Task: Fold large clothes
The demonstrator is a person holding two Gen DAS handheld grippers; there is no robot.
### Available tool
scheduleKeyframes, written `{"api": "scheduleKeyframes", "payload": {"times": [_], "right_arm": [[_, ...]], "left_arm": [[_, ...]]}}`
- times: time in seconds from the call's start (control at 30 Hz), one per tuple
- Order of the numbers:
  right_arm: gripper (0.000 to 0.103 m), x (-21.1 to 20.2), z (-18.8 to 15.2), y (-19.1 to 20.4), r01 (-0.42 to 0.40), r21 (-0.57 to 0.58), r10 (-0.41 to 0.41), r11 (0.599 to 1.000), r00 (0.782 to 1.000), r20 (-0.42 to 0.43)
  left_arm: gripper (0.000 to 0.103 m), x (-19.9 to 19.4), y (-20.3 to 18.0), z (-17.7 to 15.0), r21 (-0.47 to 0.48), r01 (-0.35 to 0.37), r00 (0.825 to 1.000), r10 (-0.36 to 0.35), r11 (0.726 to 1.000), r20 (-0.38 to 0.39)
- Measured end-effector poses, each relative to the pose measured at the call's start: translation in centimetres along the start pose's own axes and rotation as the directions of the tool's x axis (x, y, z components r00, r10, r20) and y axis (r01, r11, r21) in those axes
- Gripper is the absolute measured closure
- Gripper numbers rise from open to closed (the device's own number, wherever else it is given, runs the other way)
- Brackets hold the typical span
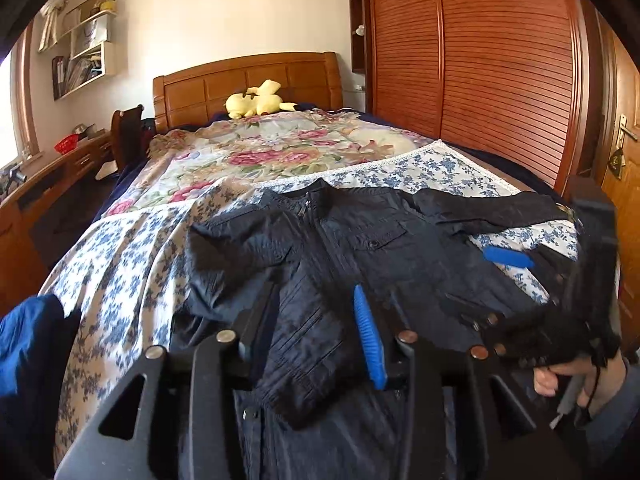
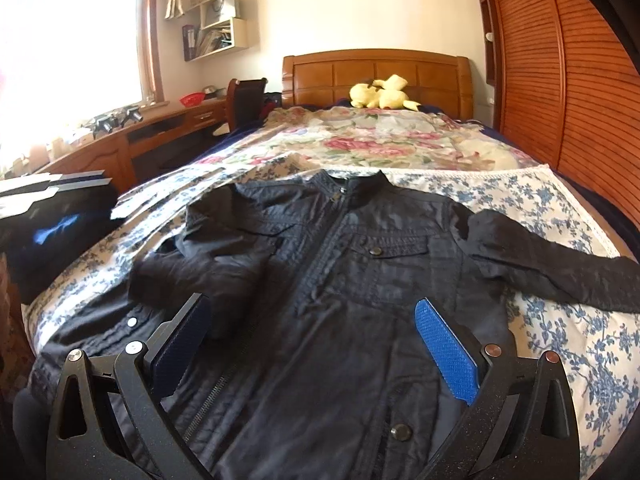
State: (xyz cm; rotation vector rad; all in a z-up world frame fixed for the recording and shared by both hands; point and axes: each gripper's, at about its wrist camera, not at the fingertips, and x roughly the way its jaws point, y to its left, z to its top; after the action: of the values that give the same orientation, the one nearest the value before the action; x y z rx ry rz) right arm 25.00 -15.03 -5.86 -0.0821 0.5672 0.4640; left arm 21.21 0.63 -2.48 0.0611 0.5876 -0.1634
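Note:
A dark navy jacket (image 2: 352, 280) lies front-up on the bed, collar toward the headboard. Its left sleeve (image 2: 200, 272) is folded in over the body and its right sleeve (image 2: 560, 276) stretches out to the right. My right gripper (image 2: 316, 316) is open and empty, low over the jacket's lower front. My left gripper (image 1: 316, 304) is open, and the folded sleeve cuff (image 1: 304, 356) lies between its fingers, loose. The jacket (image 1: 400, 248) fills the left wrist view, where the right gripper (image 1: 560, 280) shows blurred at the right edge. The left gripper (image 2: 56, 228) shows blurred at the left edge.
The bed carries a blue-flowered white sheet (image 2: 560, 344) and a pink floral quilt (image 2: 380, 136) further back, with a yellow plush toy (image 2: 380, 94) by the wooden headboard. A wooden wardrobe (image 2: 580, 80) stands right. A desk (image 2: 120, 140) and chair stand left.

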Motion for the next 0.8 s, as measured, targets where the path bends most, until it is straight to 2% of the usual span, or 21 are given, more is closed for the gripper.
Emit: {"api": "scheduleKeyframes", "payload": {"times": [0.13, 0.3, 0.43, 0.6, 0.8], "right_arm": [[0.000, 1.1, 0.2, 1.6, -0.021, -0.020, 0.021, 1.000, 1.000, -0.015], [0.000, 2.6, 0.3, 4.3, -0.074, -0.058, 0.072, 0.996, 0.997, -0.032], [0.000, 4.3, 0.0, 7.1, -0.119, -0.095, 0.113, 0.988, 0.991, -0.066], [0.001, 6.7, -1.0, 10.6, -0.181, -0.155, 0.162, 0.971, 0.979, -0.122], [0.005, 10.0, -2.1, 14.8, -0.241, -0.253, 0.192, 0.937, 0.960, -0.205]], "left_arm": [[0.064, -1.6, 1.8, -2.6, -0.060, -0.019, 1.000, 0.019, 0.998, 0.000], [0.064, -3.5, 4.5, -6.0, -0.107, -0.096, 0.995, 0.094, 0.990, -0.018], [0.064, -4.6, 6.4, -8.1, -0.149, -0.121, 0.993, 0.117, 0.981, -0.036], [0.064, -6.4, 8.2, -10.0, -0.163, -0.187, 0.982, 0.183, 0.969, -0.040], [0.064, -7.0, 9.5, -11.5, -0.168, -0.220, 0.975, 0.214, 0.961, -0.053]]}}
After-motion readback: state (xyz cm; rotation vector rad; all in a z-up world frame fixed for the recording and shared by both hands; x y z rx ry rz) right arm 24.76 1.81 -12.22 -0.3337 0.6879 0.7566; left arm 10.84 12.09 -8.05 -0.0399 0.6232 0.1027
